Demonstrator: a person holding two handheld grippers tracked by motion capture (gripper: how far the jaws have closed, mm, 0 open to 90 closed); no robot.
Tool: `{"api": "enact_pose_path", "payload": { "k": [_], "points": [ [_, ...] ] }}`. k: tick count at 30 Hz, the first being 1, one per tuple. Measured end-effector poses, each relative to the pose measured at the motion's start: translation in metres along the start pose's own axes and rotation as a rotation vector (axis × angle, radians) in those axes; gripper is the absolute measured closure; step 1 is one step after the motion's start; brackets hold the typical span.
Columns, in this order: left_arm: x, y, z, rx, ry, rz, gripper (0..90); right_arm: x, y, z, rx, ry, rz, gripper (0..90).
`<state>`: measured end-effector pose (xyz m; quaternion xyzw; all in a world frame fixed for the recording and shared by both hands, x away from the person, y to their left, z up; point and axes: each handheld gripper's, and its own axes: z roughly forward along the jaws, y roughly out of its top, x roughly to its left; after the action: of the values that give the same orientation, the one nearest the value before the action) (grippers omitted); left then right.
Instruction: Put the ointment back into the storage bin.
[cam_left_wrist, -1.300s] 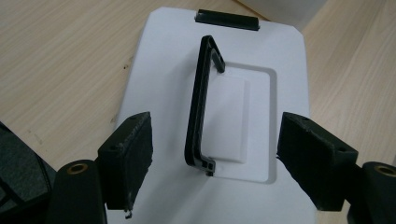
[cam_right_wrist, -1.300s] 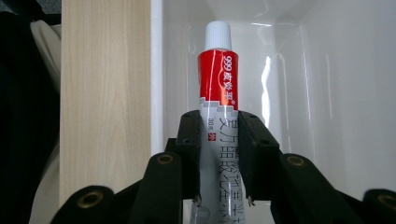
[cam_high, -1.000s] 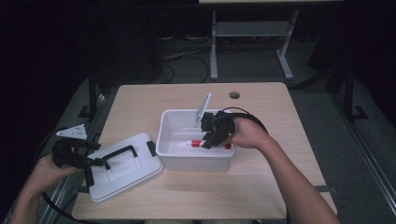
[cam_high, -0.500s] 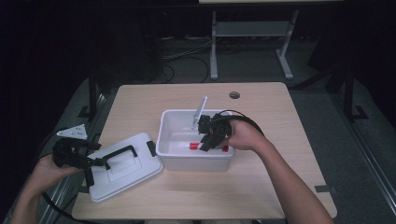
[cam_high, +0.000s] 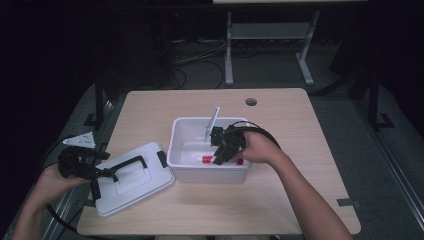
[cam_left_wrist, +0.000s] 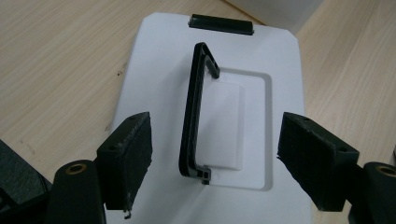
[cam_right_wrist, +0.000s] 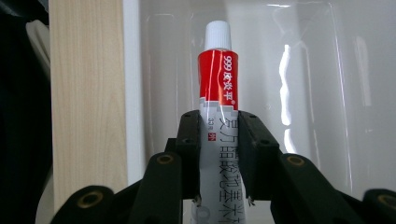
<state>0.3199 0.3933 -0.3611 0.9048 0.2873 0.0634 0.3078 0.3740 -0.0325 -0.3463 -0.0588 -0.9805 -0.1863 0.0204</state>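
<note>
Left tongs (cam_high: 95, 175) hang spread wide over the white lid (cam_high: 131, 176), which lies flat on the tabletop (cam_high: 280, 200) just left of the bin; in the left gripper view the pads (cam_left_wrist: 133, 156) stand either side of the lid's black handle (cam_left_wrist: 196, 112) without touching it, and they have not shifted over the last second. A black latch (cam_left_wrist: 221, 23) sits at the lid's far edge.

Moving right, the open white bin (cam_high: 200, 172) stands near the middle of the tabletop, with a pale stick-like thing (cam_high: 212, 122) leaning against its far wall.

Right tongs (cam_high: 219, 159) are pressed together on a red-and-white tube (cam_right_wrist: 217, 88) with a white cap, gripping it around its grey lower part. A second ago the same tongs stood a little higher and further back in the bin; now they have dipped toward the near wall, so the tube's red end (cam_high: 207, 159) shows low inside the bin, close to the floor. Whether it touches the floor I cannot tell.

That small drop suggests the tube is being set down inside the bin. If so, release would come next, and the waiting left tongs look placed to take the handle and bring the lid across.
</note>
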Motion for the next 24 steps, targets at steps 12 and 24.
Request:
{"api": "enact_pose_path", "payload": {
  "k": [12,24],
  "points": [
    [-0.001,0.004,0.002,-0.003,0.002,0.005,25.7,-0.004,-0.009,0.007,-0.011,0.008,0.030,71.2],
    [-0.001,0.009,0.002,-0.004,-0.001,0.013,25.7,-0.006,-0.015,0.017,-0.018,0.029,0.055,71.1]
  ]
}}
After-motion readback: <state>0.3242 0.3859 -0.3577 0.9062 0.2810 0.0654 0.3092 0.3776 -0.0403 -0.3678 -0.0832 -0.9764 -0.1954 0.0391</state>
